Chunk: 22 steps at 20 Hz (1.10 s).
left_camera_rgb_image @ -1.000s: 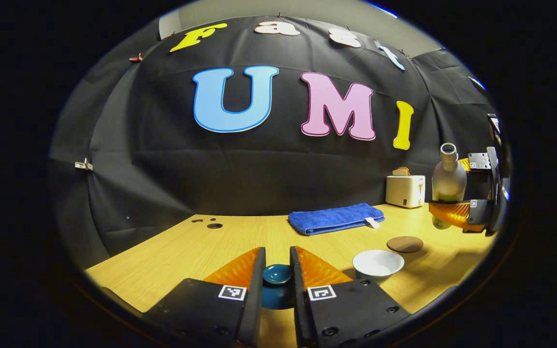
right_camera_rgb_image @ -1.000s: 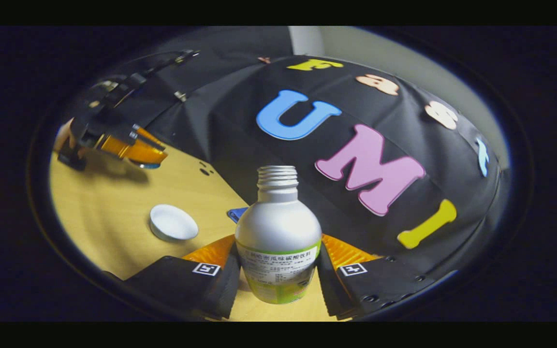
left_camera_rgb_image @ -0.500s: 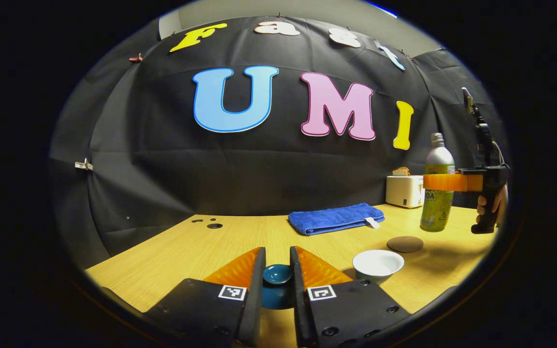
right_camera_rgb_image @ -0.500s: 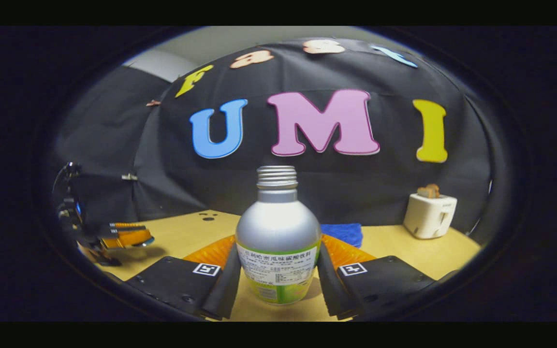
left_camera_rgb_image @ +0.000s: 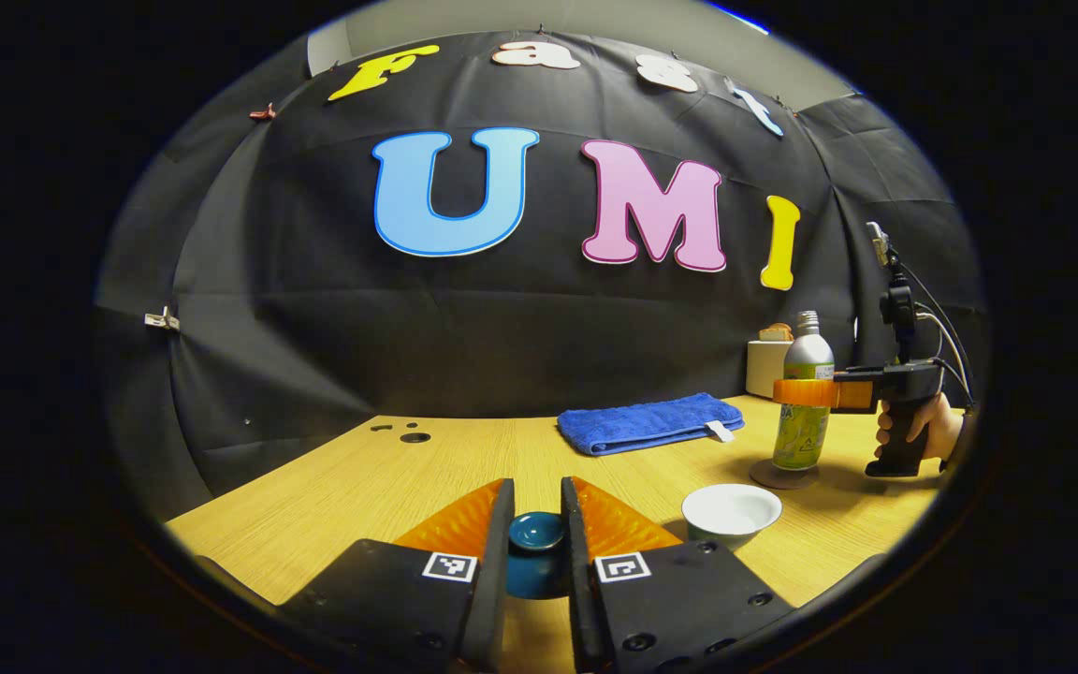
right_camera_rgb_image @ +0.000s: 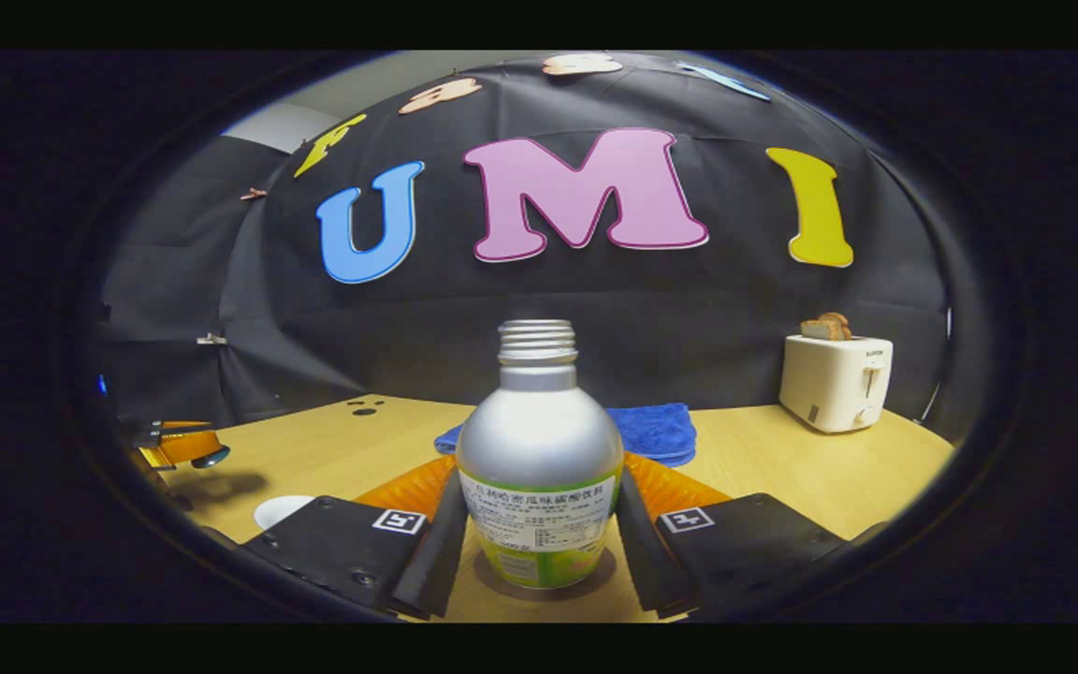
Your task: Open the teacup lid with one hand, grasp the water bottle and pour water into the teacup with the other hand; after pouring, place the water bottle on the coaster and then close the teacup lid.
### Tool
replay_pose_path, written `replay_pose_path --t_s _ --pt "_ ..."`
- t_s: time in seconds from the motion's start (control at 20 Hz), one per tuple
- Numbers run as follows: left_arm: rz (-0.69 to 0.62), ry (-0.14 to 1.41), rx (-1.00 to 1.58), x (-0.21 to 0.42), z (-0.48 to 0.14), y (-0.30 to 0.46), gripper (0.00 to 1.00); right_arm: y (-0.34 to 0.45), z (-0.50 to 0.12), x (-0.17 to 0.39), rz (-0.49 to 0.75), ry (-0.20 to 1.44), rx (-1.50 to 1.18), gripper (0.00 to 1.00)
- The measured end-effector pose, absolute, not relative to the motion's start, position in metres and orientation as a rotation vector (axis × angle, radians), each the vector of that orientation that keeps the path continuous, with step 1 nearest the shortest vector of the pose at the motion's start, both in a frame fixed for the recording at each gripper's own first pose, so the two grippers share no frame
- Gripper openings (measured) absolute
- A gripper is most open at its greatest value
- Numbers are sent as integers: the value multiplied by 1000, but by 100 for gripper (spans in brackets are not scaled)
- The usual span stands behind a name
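Observation:
My left gripper (left_camera_rgb_image: 537, 496) is shut on the dark blue teacup lid (left_camera_rgb_image: 536, 541) and holds it low over the table. The open white teacup (left_camera_rgb_image: 732, 511) stands just right of it. Farther right, my right gripper (left_camera_rgb_image: 806, 393), held by a hand (left_camera_rgb_image: 923, 426), is shut on the silver-and-green water bottle (left_camera_rgb_image: 803, 440). The uncapped bottle stands upright with its base on the brown coaster (left_camera_rgb_image: 782, 476). In the right gripper view the bottle (right_camera_rgb_image: 539, 440) sits between my right gripper's (right_camera_rgb_image: 539, 487) fingers, with the coaster (right_camera_rgb_image: 595, 578) under it, the teacup (right_camera_rgb_image: 279, 510) at the lower left and the left gripper (right_camera_rgb_image: 185, 447) beyond.
A folded blue towel (left_camera_rgb_image: 648, 423) lies at the back of the wooden table (left_camera_rgb_image: 361, 487). A white toaster (right_camera_rgb_image: 834, 379) with toast stands at the back right. Small dark holes (left_camera_rgb_image: 413, 436) mark the table's back left.
The right gripper has swung the bottle from tilted to upright, then carried it down and left onto the coaster. The left gripper and the lid have stayed still.

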<state>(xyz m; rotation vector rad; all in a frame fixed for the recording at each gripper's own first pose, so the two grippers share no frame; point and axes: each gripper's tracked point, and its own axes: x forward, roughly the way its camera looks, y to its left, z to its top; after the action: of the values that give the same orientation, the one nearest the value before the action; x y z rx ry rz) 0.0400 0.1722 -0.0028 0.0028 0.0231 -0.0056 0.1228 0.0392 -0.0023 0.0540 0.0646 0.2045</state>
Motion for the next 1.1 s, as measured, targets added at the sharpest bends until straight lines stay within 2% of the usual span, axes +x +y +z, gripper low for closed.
replay_pose_path --t_s 0.15,0.65,0.75,0.8,0.95,1.05,1.1 --pt "-10 23 3 40 -3 171 31 34 -5 127 170 50 18 77" --pt "-20 22 3 40 -3 170 31 39 -26 127 175 99 4 82" --pt "-16 22 3 40 -3 171 31 35 -32 124 171 130 17 96" --pt "-16 22 4 40 -3 171 31 32 -32 124 160 133 20 99" --pt "-16 22 4 40 -3 171 31 28 -36 111 150 158 16 99" --pt "-16 22 3 40 -3 171 31 29 -33 101 150 159 13 96" --pt "-14 22 4 40 -3 171 31 30 -33 97 152 156 12 100"
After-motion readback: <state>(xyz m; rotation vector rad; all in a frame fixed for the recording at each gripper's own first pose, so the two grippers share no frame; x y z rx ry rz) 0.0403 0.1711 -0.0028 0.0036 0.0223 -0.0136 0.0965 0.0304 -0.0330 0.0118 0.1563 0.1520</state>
